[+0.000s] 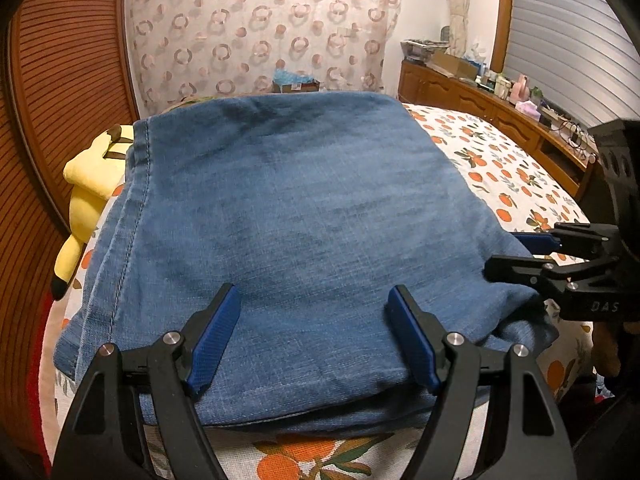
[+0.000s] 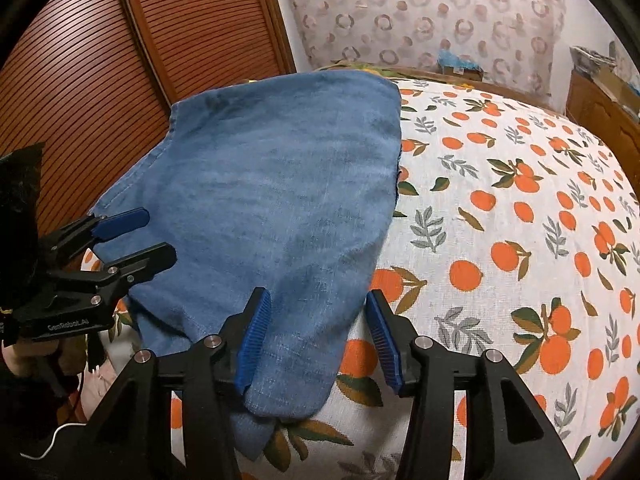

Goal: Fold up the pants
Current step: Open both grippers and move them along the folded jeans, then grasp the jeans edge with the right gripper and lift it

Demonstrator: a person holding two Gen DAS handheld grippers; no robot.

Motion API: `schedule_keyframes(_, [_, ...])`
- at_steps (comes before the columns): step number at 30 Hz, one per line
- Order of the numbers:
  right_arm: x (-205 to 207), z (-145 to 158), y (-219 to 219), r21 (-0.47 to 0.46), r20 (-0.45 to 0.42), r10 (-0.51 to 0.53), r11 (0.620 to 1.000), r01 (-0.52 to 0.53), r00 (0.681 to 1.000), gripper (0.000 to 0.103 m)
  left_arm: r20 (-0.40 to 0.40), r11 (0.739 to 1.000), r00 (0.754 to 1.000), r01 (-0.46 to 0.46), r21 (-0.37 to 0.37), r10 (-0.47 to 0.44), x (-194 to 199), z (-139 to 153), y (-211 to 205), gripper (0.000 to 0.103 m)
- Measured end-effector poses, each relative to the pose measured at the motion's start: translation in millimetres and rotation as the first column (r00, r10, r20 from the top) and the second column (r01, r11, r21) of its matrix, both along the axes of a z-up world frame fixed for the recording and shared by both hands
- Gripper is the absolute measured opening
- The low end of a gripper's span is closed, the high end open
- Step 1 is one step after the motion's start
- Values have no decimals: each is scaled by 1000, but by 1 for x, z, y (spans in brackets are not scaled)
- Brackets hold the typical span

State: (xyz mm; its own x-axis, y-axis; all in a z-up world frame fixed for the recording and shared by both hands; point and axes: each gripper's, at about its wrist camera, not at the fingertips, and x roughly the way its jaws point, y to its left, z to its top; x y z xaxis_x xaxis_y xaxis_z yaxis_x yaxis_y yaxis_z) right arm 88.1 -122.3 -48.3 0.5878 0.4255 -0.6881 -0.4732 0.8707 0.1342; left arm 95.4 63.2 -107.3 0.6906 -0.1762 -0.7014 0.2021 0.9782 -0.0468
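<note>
Blue denim pants [image 1: 288,216] lie folded on the orange-print bed [image 2: 500,240], long axis running away from both claws. The left claw [image 1: 314,340] gapes over their near hem's middle; the right claw [image 2: 316,344] gapes astride their near right corner.

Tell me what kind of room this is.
Most likely a bedroom: the blue denim pants lie on a bed with an orange-print sheet, beside a yellow plush toy and a cluttered wooden dresser.

Orange-print bed [image 2: 500,240], louvered wooden doors [image 2: 80,80], ring-patterned curtain [image 1: 260,28], wooden sideboard [image 1: 460,96].
</note>
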Motion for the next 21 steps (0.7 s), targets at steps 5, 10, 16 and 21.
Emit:
schedule_keyframes(5, [0,0,2,22,-4,28,999,-28,1000,44,9,1000,1000,-1,4,1,0,-1,-1,77])
schedule_keyframes(10, [1,3,-5,115,1,38,993,-38,999,29,9,1000,1000,3,-10,-3,0,-2,2,77])
schedule_keyframes(16, [-10,25,-5,156,69,70,984,-80,995,22,-4,999,1000,12,-40,-12,1,1,7,77])
schedule_keyframes(21, [-11,48,3,155,111,107,980,-124,988,21,9,999,999,-36,-35,36,1,12,26,77])
